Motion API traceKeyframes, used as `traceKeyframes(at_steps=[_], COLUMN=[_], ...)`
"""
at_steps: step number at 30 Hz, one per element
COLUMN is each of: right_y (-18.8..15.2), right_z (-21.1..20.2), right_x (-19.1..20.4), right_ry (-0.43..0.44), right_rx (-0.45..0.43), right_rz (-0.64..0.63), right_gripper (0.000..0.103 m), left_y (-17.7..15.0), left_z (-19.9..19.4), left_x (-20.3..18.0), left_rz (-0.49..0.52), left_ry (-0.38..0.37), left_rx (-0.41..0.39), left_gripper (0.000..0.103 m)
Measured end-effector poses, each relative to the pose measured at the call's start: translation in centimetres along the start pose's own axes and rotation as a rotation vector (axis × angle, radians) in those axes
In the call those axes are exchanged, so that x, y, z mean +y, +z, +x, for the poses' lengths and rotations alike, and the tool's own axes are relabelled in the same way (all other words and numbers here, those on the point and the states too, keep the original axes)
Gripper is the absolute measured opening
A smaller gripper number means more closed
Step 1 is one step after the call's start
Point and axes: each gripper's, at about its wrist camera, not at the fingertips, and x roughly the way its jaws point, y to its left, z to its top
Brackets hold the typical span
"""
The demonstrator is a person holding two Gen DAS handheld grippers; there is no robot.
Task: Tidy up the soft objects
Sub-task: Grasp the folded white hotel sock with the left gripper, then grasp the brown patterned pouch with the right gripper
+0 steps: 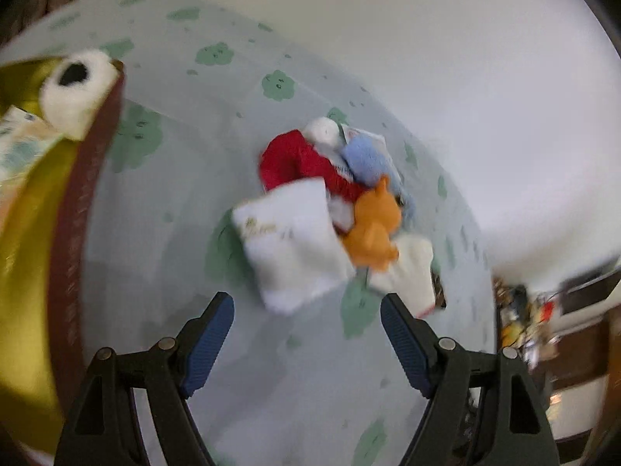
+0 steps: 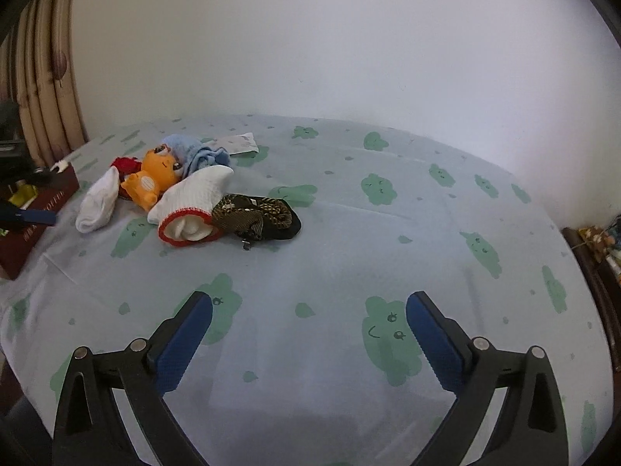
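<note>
A heap of soft things lies on the bed. In the left wrist view it holds a white folded cloth (image 1: 295, 244), a red plush (image 1: 299, 163), an orange toy bear (image 1: 374, 229), a light blue cloth (image 1: 366, 157) and a white sock (image 1: 407, 272). My left gripper (image 1: 306, 306) stands open just short of the white cloth, nothing between its fingers. In the right wrist view the orange bear (image 2: 153, 180), a white sock (image 2: 99, 204), a red-rimmed white sock (image 2: 192, 206), a dark patterned cloth (image 2: 258, 215) and a blue cloth (image 2: 196, 155) lie far left. My right gripper (image 2: 308, 305) is open over bare sheet.
A dark red box with a gold lining (image 1: 77, 209) stands left of the heap, holding a white plush with a black patch (image 1: 79, 85) and a packet. The same box (image 2: 37, 209) shows at the far left. A white wall backs the bed; cluttered furniture (image 2: 597, 244) is at the right.
</note>
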Motion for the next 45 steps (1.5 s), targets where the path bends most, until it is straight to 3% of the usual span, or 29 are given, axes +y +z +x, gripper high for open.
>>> traceKeyframes(at_steps=[5,13,16,17,18,19,22,24,30,34,39,41,45], right_y=[0.1,0.1,0.1,0.1,0.1,0.1,0.2,0.2,0.2,0.8,3.2,4.3,5.9], right_z=[0.2,0.5,0.7,0.7,0.7,0.8,0.9,0.9,0.2,0.4,3.2,5.5,8.6], right_x=[-0.3,0.0,-0.1,-0.1,-0.2,-0.2,-0.3,-0.3,-0.8,-0.5,0.8,1.1,1.2], right_ry=[0.035,0.065,0.069,0.071,0.071,0.069,0.073,0.073,0.083,0.119,0.132,0.171,0.211], right_rx=[0.001,0.021,0.030,0.030,0.031,0.033,0.043,0.043,0.009,0.026,0.056,0.096,0.144], right_rz=[0.013,-0.002,0.002,0.004,0.008,0.011,0.016,0.019,0.044,0.023,-0.095,-0.146,-0.216], right_gripper=[0.100,0.100,0.100,0.100,0.100,0.100,0.100,0.100,0.100,0.100,0.100,0.090,0.086], left_y=[1.9,3.5,3.8,3.8,3.5,3.2,2.1,1.0,-3.2,-5.9,-8.3,-9.3,-10.2], left_z=[2.5,4.3,4.7,4.6,4.5,4.8,4.3,3.8,0.3,-1.6,-2.3,-2.9,-3.9], left_x=[0.8,0.6,0.2,-0.2,-0.7,-1.1,-0.9,-1.1,-2.9,-3.9,-4.2,-4.2,-3.9], left_rz=[-0.029,-0.076,-0.068,-0.046,-0.017,0.008,-0.007,0.021,0.095,0.155,0.188,0.201,0.210], left_ry=[0.064,0.013,0.037,0.046,0.074,0.116,0.095,0.103,0.036,0.024,0.014,0.019,0.030], left_rx=[0.037,0.050,0.046,0.029,0.013,0.021,-0.013,-0.023,-0.078,-0.066,0.002,0.019,0.019], left_gripper=[0.080,0.080,0.078,0.070,0.027,0.014,0.014,0.014,0.014,0.014,0.014,0.014,0.014])
